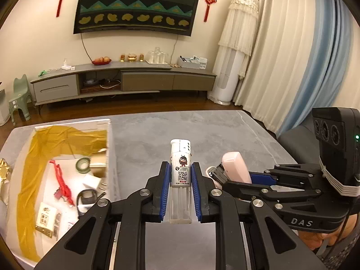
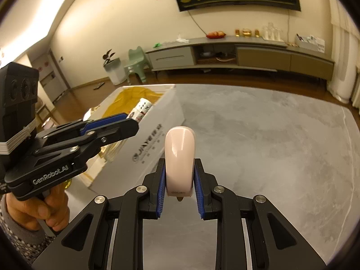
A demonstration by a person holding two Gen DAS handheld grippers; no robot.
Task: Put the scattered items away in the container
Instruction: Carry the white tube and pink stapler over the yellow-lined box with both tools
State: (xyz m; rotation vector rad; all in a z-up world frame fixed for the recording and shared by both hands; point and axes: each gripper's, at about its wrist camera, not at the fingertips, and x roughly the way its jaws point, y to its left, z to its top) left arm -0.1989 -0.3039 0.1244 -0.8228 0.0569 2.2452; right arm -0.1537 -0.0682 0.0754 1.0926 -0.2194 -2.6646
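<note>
The left gripper (image 1: 180, 181) clamps a white plastic lighter with a clear fuel tank (image 1: 180, 180) between ribbed blue pads. The right gripper (image 2: 179, 180) clamps a smooth pink rounded stapler (image 2: 179, 162). Both are held above the grey marbled worktop (image 2: 270, 146). The white cardboard box lined with yellow film (image 1: 67, 148) sits at 9 o'clock.

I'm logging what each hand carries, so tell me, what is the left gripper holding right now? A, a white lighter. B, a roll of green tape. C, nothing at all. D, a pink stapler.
A: the left gripper is shut on the white lighter, which stands upright between its blue pads, while the right gripper holds the pink stapler.
</note>
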